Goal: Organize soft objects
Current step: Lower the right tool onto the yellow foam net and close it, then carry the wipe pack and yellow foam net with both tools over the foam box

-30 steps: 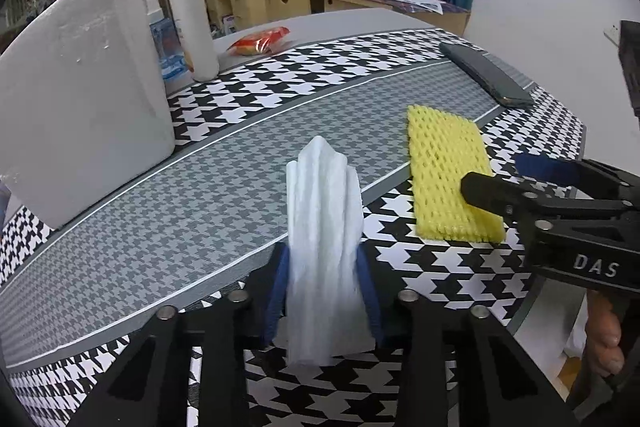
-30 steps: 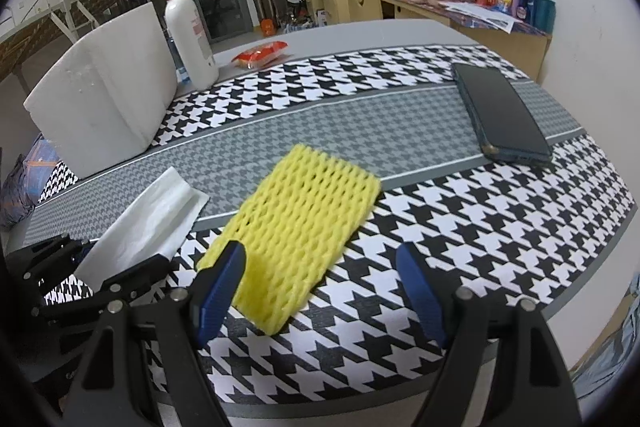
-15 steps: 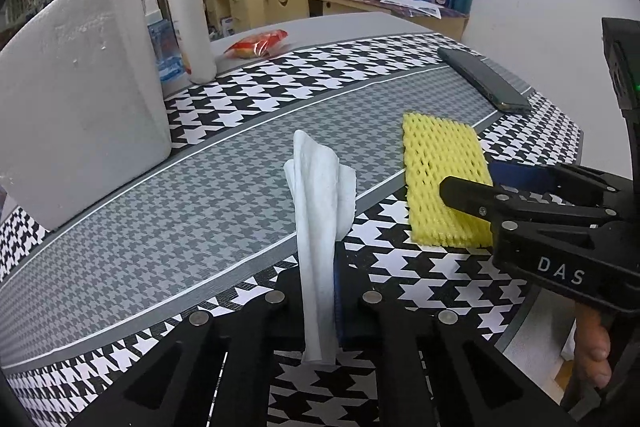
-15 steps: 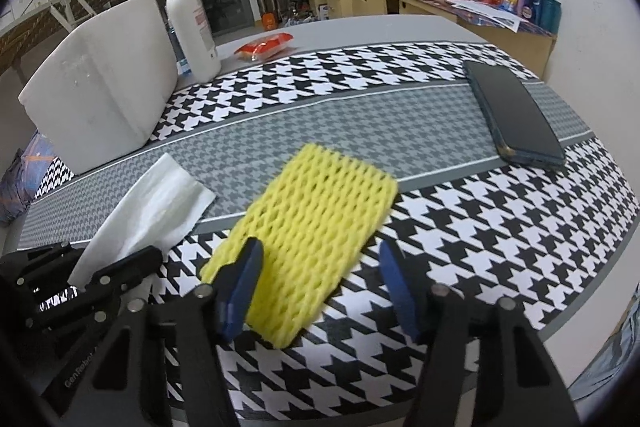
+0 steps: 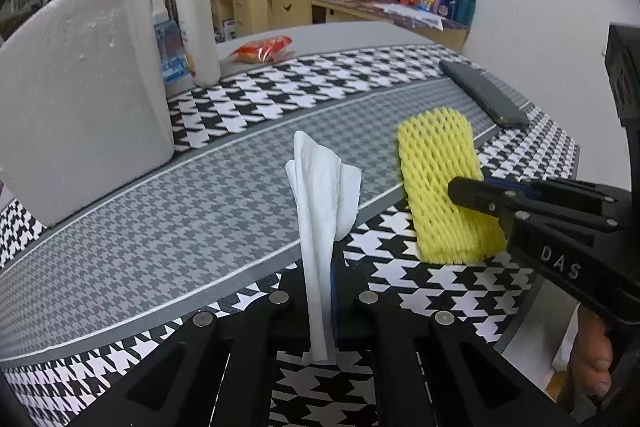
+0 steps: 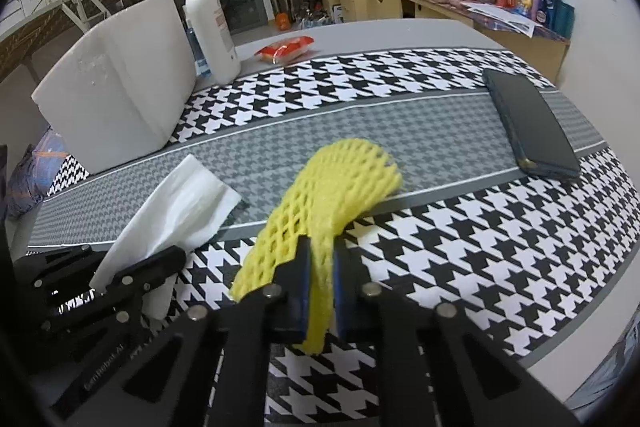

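My left gripper (image 5: 320, 279) is shut on a white tissue (image 5: 320, 195), pinching its near end so that it bunches and stands up off the table. The tissue also shows in the right wrist view (image 6: 180, 203), held by the left gripper (image 6: 132, 267). My right gripper (image 6: 320, 267) is shut on the near end of a yellow foam net (image 6: 332, 187), which curls up from the table. In the left wrist view the foam net (image 5: 440, 179) lies right of the tissue with the right gripper (image 5: 480, 195) at its near right edge.
A white foam block (image 5: 80, 87) stands at the left, with a pump bottle (image 5: 196, 15) and a red packet (image 5: 264, 49) behind it. A dark phone (image 6: 528, 123) lies at the right. The table edge runs close on the right; a desk (image 6: 480, 3) stands beyond.
Both grippers have closed. The left shut on the tissue and bunched it upright; the right shut on the yellow foam net, whose near end now lifts and curls.
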Demonstrator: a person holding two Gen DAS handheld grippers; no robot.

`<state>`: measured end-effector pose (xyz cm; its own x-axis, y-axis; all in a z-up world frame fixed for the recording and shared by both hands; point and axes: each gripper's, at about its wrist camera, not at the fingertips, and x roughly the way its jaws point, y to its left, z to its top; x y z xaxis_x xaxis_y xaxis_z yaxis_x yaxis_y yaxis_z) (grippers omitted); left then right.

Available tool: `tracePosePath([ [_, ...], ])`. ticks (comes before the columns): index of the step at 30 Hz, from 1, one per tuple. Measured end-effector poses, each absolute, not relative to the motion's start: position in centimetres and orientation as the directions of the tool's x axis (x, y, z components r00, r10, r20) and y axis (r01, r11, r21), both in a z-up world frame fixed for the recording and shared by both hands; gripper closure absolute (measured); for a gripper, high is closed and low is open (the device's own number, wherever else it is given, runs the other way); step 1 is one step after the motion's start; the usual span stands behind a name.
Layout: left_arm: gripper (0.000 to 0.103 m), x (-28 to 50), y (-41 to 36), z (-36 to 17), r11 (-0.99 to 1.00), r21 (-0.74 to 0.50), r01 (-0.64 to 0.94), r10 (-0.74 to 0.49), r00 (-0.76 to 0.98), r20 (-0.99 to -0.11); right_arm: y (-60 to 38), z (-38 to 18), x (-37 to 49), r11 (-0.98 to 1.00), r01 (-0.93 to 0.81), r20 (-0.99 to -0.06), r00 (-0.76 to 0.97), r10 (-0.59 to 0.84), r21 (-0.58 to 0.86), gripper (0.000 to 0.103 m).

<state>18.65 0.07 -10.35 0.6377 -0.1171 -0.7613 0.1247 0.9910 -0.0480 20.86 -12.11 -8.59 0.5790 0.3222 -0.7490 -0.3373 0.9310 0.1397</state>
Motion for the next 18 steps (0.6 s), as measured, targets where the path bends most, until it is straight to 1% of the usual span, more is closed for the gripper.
tracePosePath([
  [18, 0.097, 16.2, 0.8, -7.8, 0.993, -0.042, 0.107, -0.105, 0.703, -0.703, -12.7, -5.8, 18.8, 0.931, -0.347, -0.692, 0.645, 0.324, 0.112, 0.091],
])
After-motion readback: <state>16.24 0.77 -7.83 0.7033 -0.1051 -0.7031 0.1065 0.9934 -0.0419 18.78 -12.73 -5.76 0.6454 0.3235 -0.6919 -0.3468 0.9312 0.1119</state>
